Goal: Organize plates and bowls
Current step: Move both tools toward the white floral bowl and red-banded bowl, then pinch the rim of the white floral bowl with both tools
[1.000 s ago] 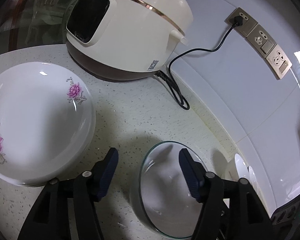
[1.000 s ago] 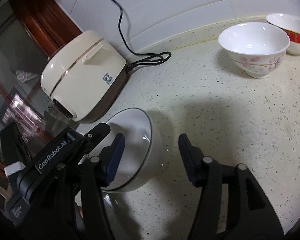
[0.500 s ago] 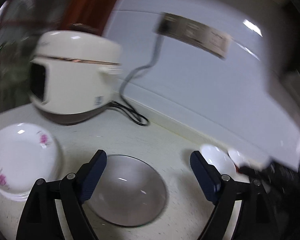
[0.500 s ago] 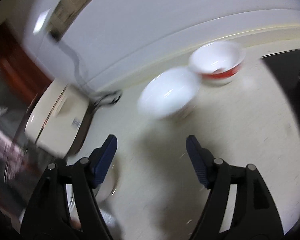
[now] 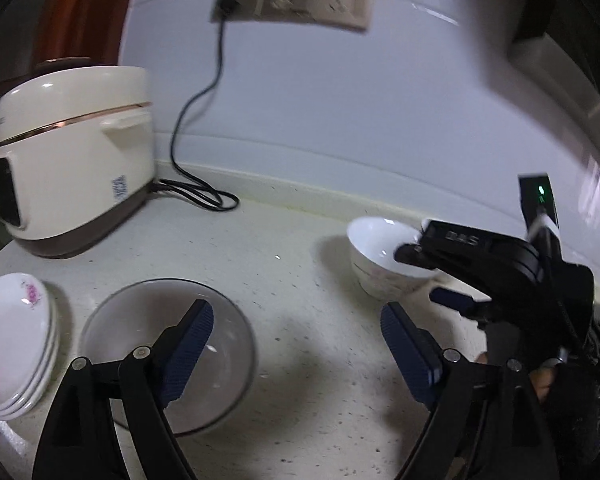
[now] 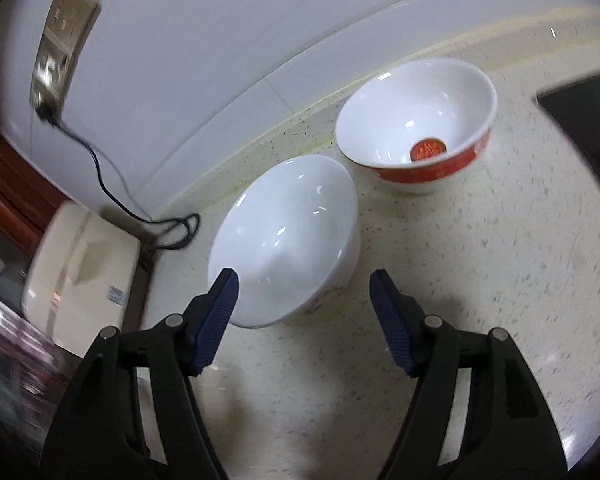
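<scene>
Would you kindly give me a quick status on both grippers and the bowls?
Left gripper open over the glass bowl. Right gripper open at the white bowl, nothing held. Red-banded bowl close behind it.

White bowl (image 6: 288, 240); red-banded bowl (image 6: 416, 124); pink-flowered white plates (image 5: 12, 340); clear glass bowl (image 5: 148, 312); cream, brown-based cooker (image 5: 72, 168).

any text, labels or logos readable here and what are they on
Nothing reads cleanly.
Right gripper housing: embossed letters, too blurred to read.
Rice cooker: a QR-style sticker, too small to read.
Red-banded bowl: red emblem inside, characters illegible.
</scene>
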A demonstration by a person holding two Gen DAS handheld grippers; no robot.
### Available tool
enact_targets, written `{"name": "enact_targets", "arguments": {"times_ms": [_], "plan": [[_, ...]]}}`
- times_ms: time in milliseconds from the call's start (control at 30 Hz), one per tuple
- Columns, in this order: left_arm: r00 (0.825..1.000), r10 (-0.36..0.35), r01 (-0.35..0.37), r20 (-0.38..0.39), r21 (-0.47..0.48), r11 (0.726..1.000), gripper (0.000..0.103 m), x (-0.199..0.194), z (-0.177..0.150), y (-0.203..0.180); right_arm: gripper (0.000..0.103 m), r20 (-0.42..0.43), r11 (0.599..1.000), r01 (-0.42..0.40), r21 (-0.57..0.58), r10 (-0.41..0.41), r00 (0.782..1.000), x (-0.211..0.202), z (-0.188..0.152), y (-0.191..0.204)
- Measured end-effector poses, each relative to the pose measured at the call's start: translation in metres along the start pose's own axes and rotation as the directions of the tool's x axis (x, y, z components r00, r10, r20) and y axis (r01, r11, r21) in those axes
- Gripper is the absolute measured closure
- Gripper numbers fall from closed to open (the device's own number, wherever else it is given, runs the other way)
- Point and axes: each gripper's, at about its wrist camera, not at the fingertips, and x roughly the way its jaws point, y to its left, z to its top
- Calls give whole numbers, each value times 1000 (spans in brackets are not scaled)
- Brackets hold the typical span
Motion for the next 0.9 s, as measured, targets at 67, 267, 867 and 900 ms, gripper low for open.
{"name": "enact_targets", "arguments": {"times_ms": [67, 267, 867, 900], "plan": [[1000, -23, 22, -10, -5, 1000, 16, 3, 5, -6, 32, -8, 1000, 0, -14, 0, 1000, 6, 2, -1], [996, 13, -9, -85, 44, 999, 16, 22, 36, -30, 48, -50, 997, -66, 30, 67, 996, 17, 2, -11], [973, 80, -99, -215, -81, 992, 15, 130, 82, -25, 57, -2, 996, 31, -84, -31, 1000, 8, -10, 16], [971, 71, -93, -226, -88, 992, 15, 136, 78, -23, 57, -1, 996, 30, -83, -30, 1000, 8, -10, 15]]}}
